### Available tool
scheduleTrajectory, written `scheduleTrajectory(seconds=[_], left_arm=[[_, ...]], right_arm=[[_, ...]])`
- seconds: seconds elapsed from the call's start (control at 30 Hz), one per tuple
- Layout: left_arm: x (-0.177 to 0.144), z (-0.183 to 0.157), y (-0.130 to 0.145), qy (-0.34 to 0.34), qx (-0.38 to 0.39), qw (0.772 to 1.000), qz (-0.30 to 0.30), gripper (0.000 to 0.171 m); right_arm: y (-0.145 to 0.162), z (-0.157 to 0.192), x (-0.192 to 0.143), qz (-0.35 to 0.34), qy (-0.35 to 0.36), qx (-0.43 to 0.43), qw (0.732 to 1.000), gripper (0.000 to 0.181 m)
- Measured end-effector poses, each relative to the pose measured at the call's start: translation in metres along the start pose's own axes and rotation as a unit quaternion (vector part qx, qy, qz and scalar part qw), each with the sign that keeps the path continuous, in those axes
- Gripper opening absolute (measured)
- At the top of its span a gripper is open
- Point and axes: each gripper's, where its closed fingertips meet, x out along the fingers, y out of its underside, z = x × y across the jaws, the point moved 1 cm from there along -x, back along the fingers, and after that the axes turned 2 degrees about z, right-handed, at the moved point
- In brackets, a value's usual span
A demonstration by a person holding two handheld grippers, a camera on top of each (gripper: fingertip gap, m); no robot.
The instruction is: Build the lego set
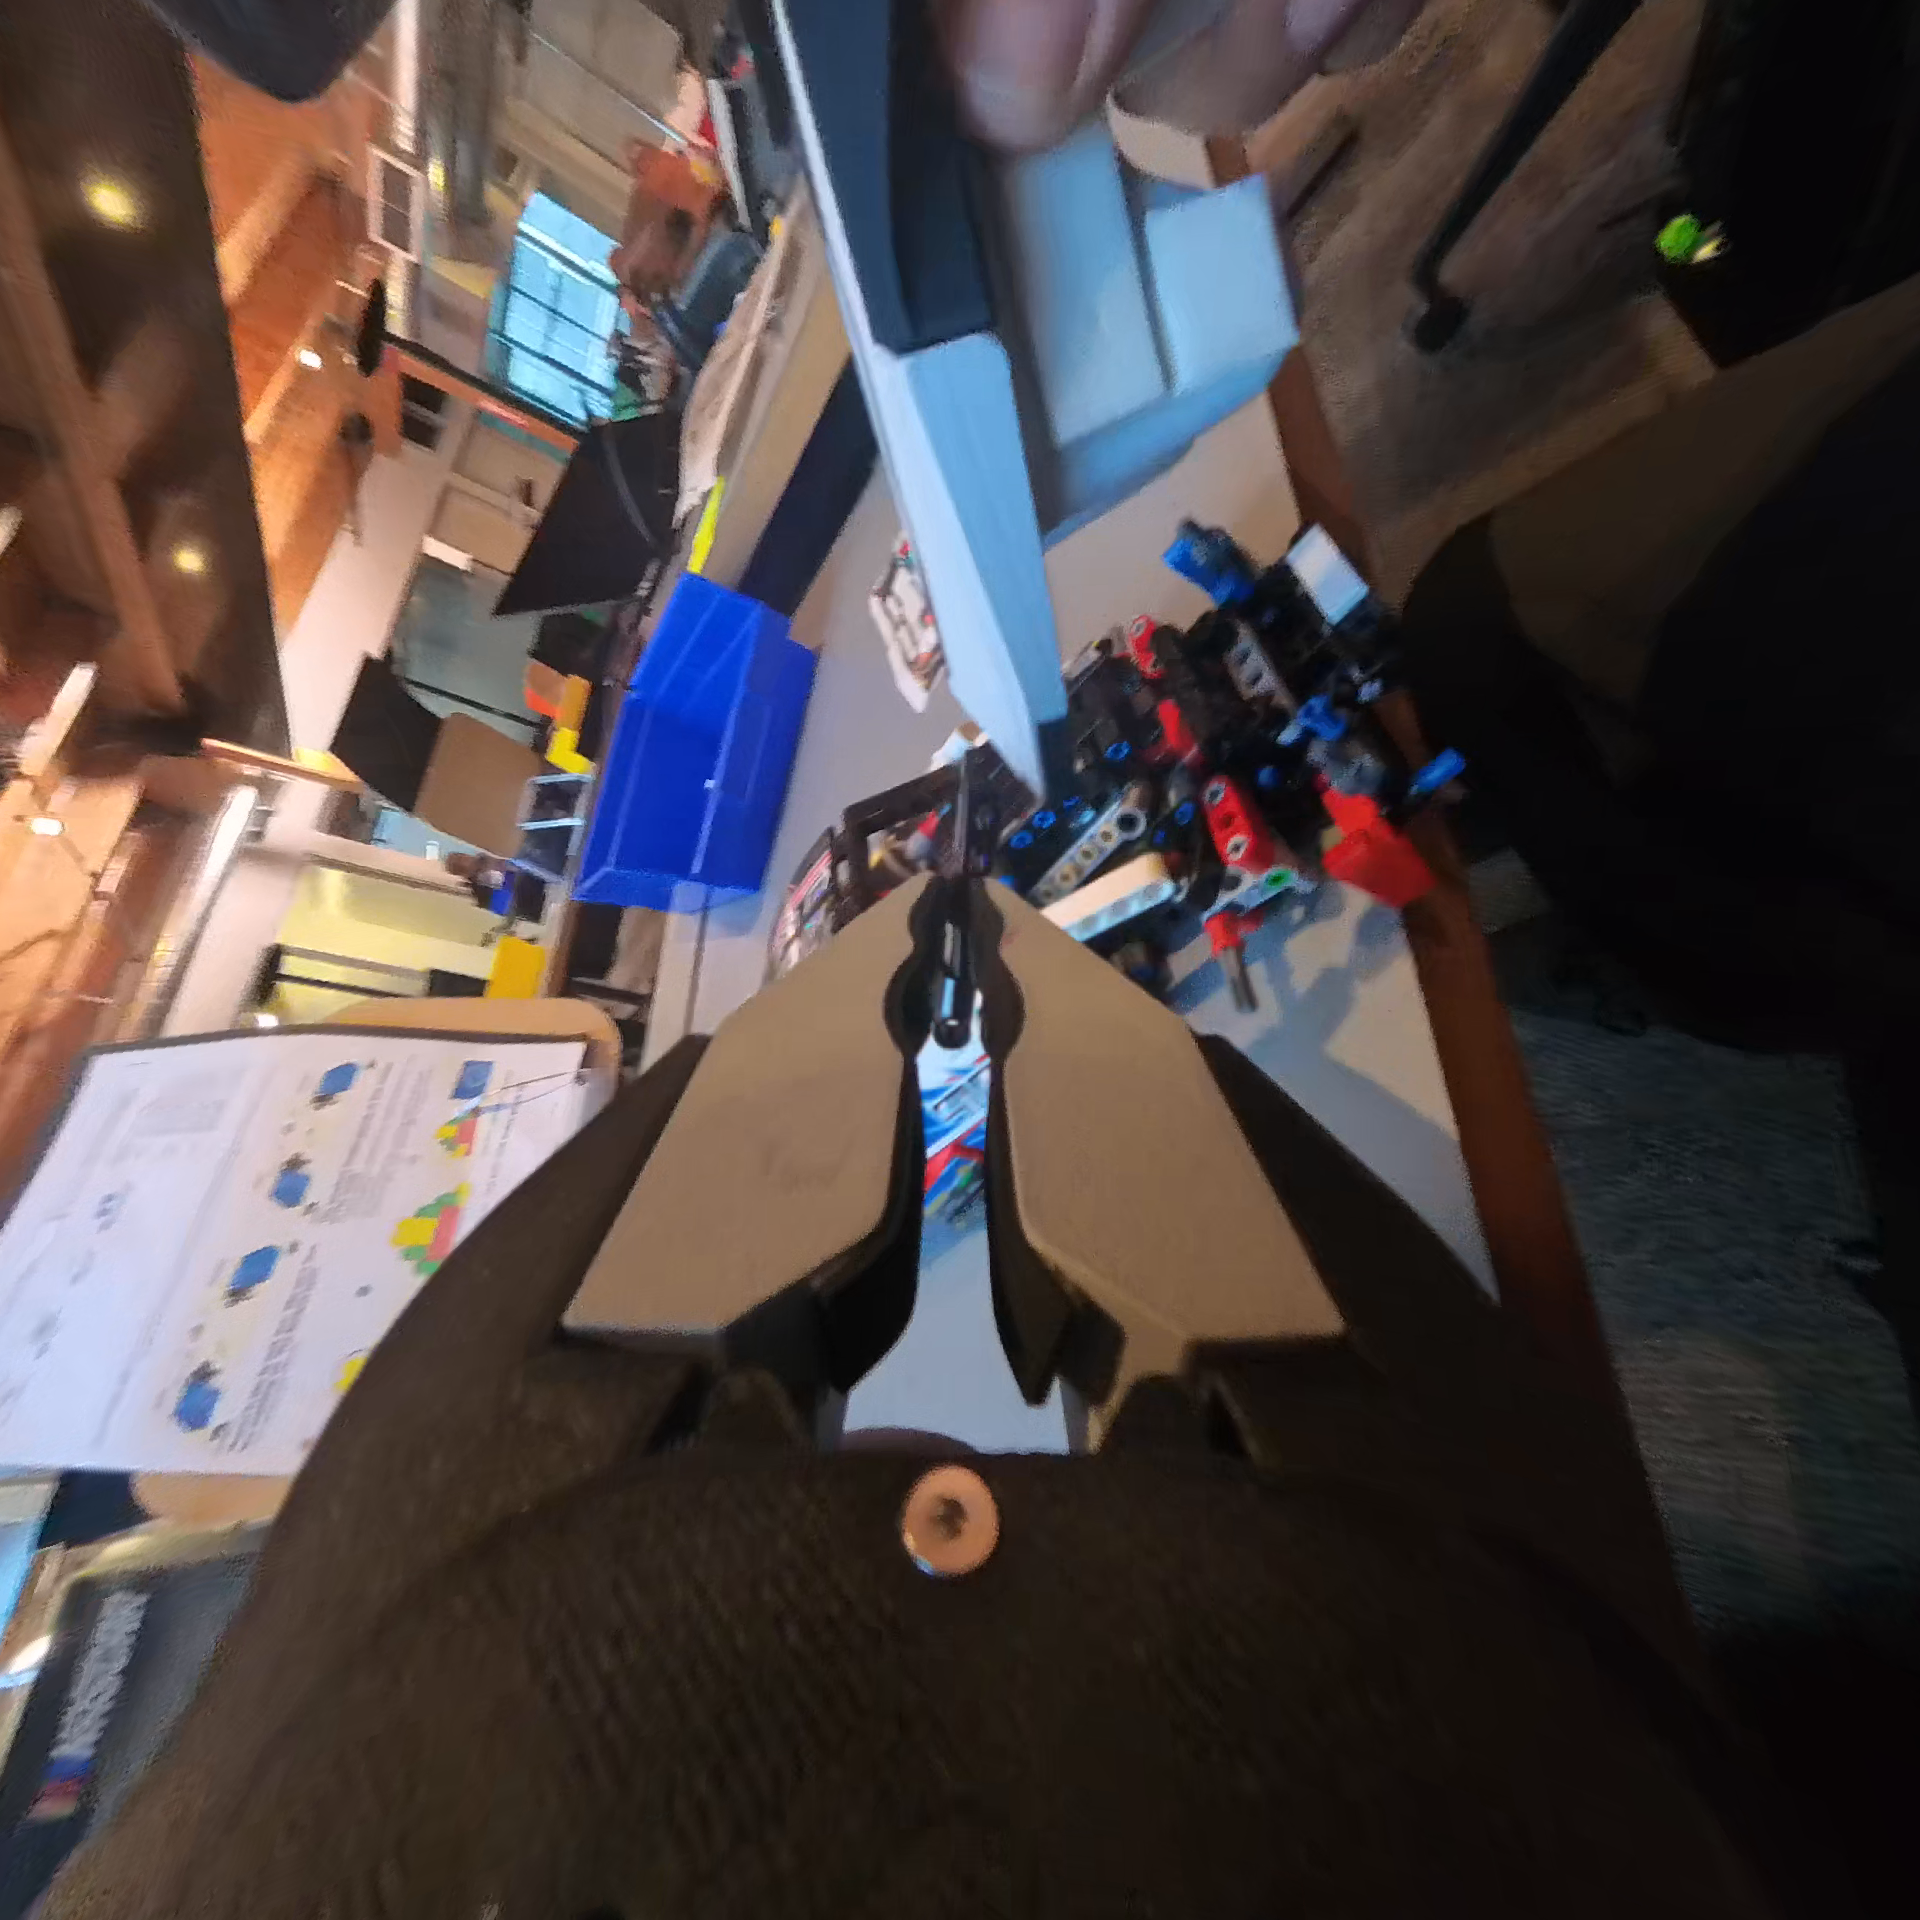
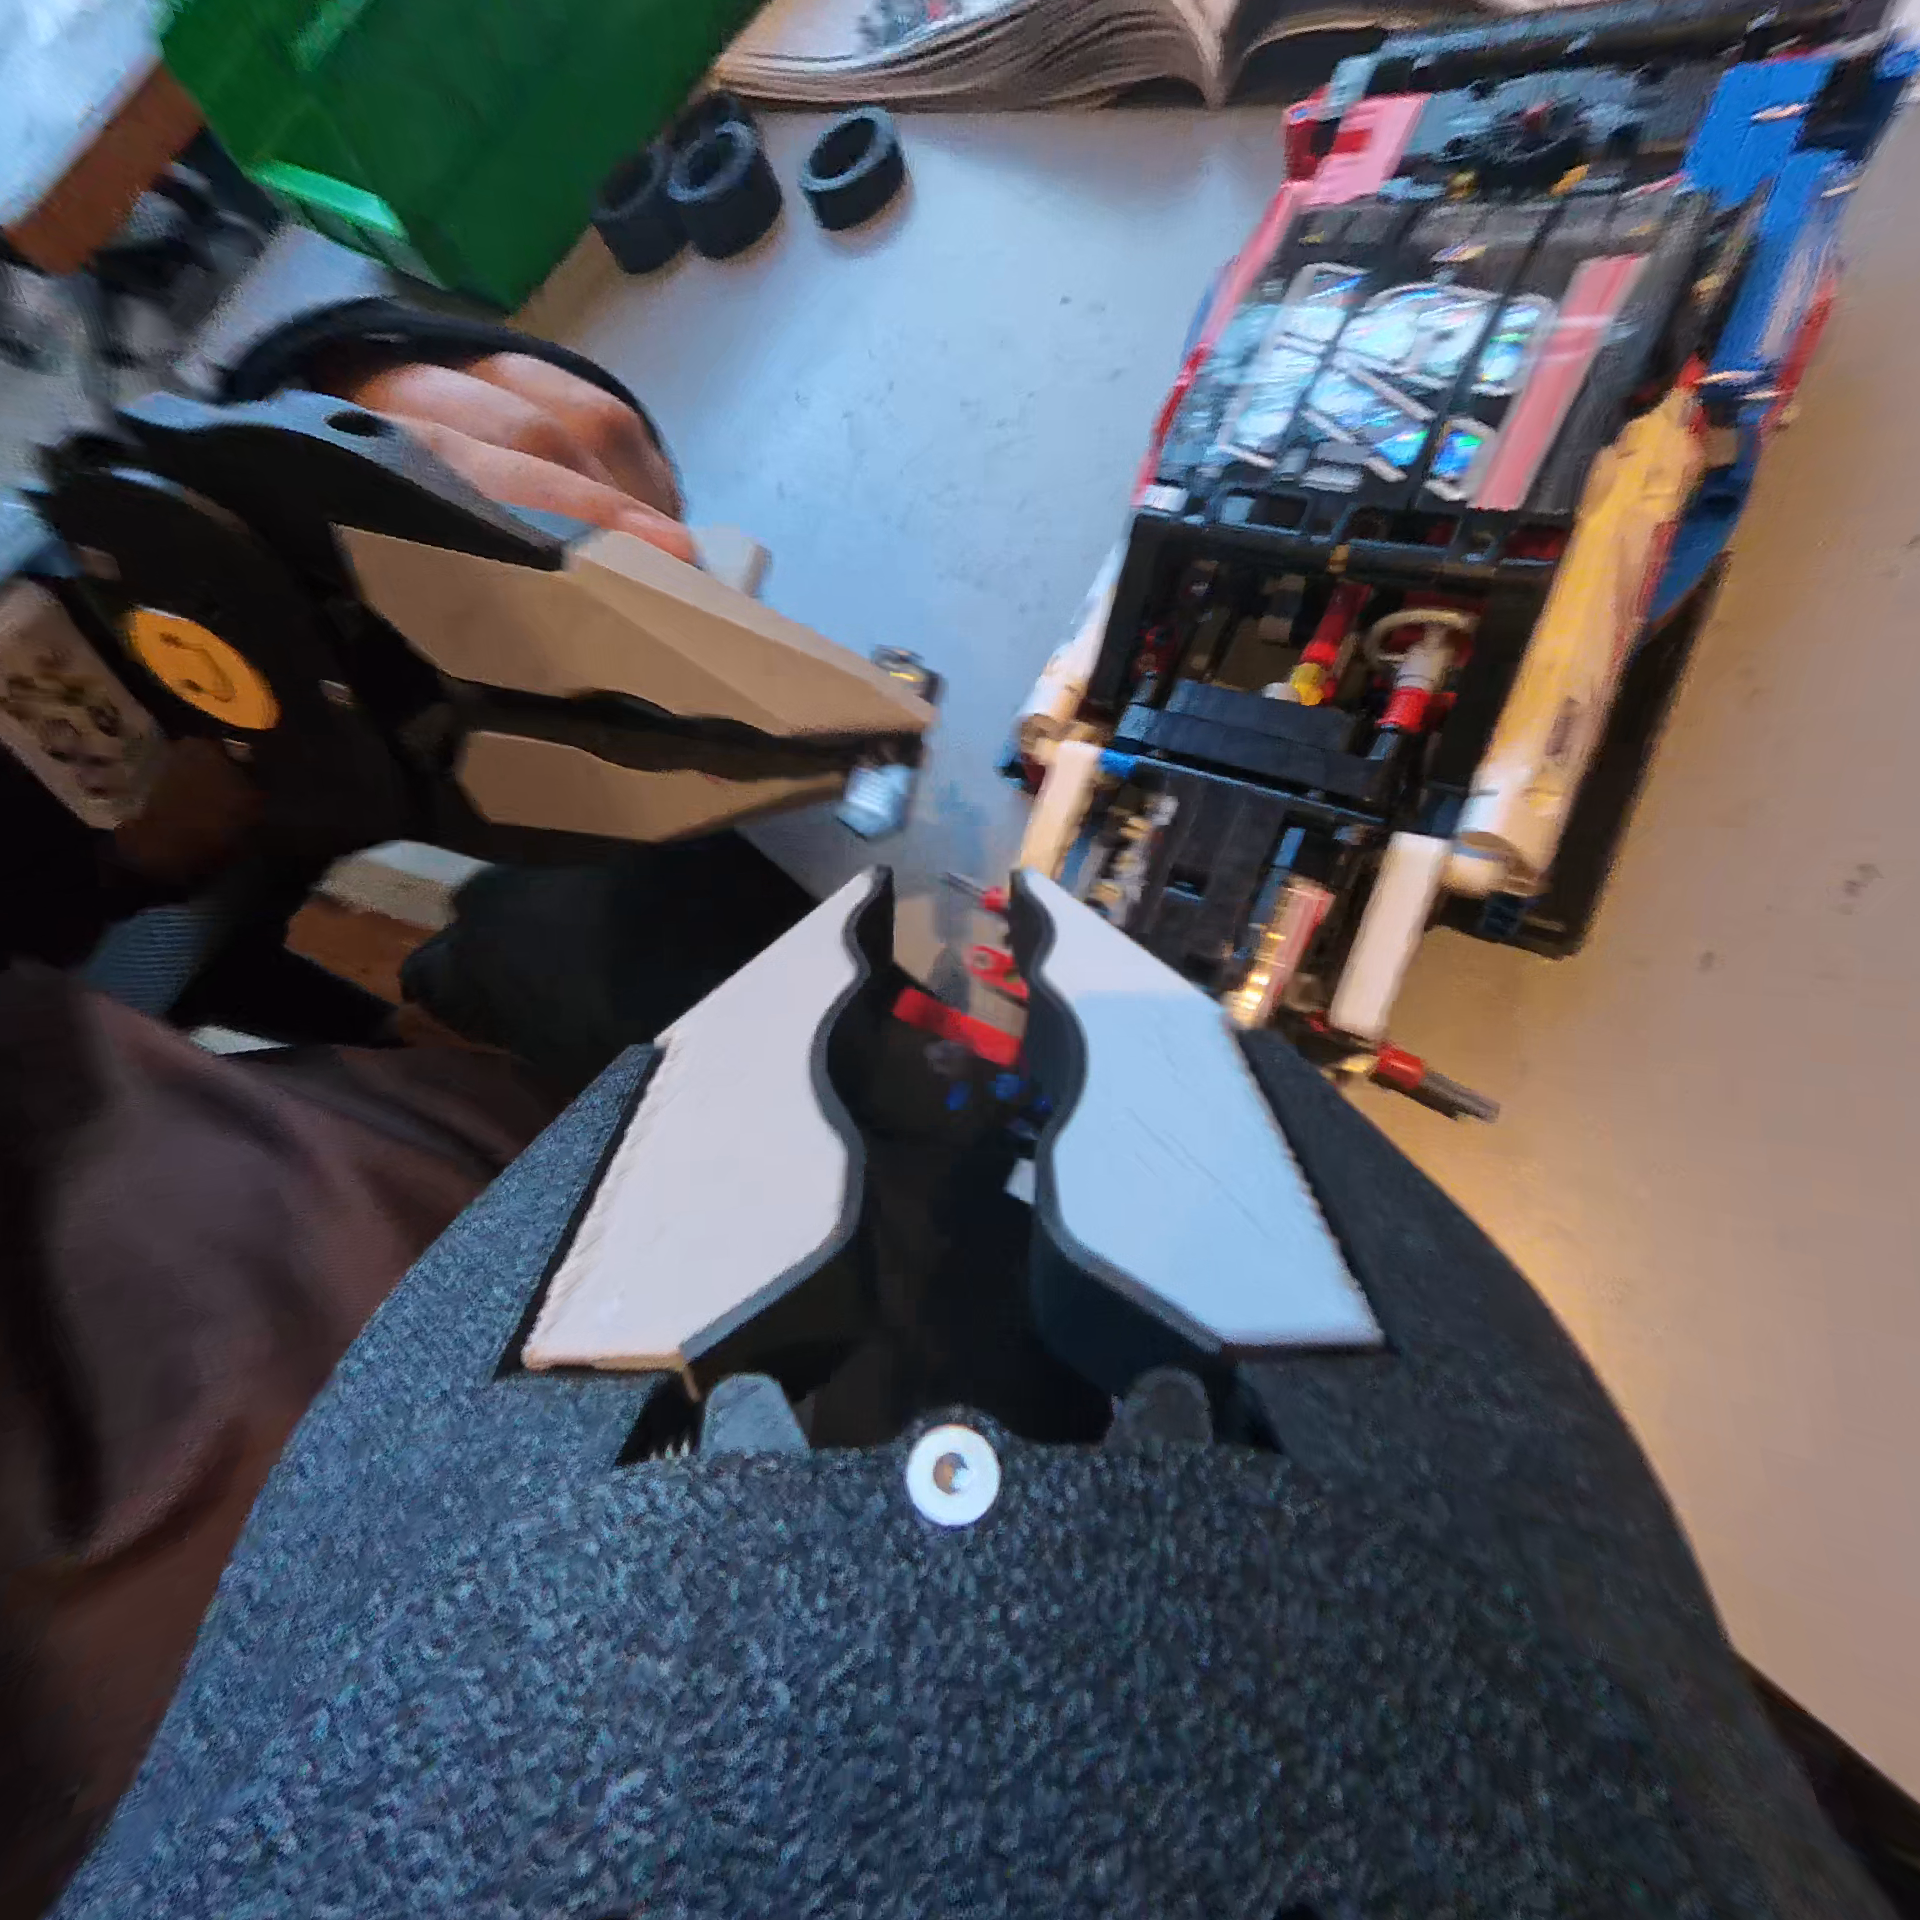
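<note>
Two tools work close together over the tabletop (image 2: pixel 935 343). The left tool (image 1: pixel 957 883) is nearly closed on a thin black pin (image 1: pixel 953 997); the right tool (image 2: pixel 951 883) clamps a black and red Lego subassembly (image 2: pixel 961 1023) near the tabletop's near edge. The pin looks meant for a hole in that subassembly, though blur hides which. To do it well, line the pin's axis up with the hole, keep the right tool rigid and press straight. Just beyond stands the large Lego car (image 2: pixel 1455 540), with loose black tyres (image 2: pixel 748 177) and an open instruction book (image 2: pixel 1039 52) toward the far edge; the car crowds the approach.
</note>
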Motion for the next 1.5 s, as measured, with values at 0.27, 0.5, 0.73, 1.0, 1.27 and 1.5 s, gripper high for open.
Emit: scheduleTrajectory(seconds=[0.27,0.5,0.73,1.0,1.27,1.5], left_arm=[[-0.016,-0.005,0.032,-0.046,0.002,0.999,-0.012,0.0],[-0.017,-0.011,0.025,-0.055,0.007,0.998,-0.031,0.0],[-0.015,-0.012,0.028,-0.036,-0.019,0.999,-0.032,0.0],[-0.013,-0.016,0.029,-0.022,-0.026,0.999,-0.03,0.0],[-0.012,-0.016,0.029,-0.017,-0.031,0.999,-0.027,0.001],[-0.011,-0.017,0.03,-0.017,-0.028,0.999,-0.024,0.001]], right_arm=[[0.013,-0.015,0.022,0.055,0.154,-0.114,0.98,0.016],[0.014,-0.019,0.038,0.091,0.172,-0.109,0.975,0.02],[0.007,-0.021,0.033,0.109,0.182,-0.113,0.971,0.012],[-0.007,-0.024,0.032,0.128,0.191,-0.139,0.963,0.012],[-0.002,-0.022,0.028,0.104,0.179,-0.135,0.969,0.015],[0.005,-0.022,0.029,0.098,0.181,-0.147,0.967,0.009]])
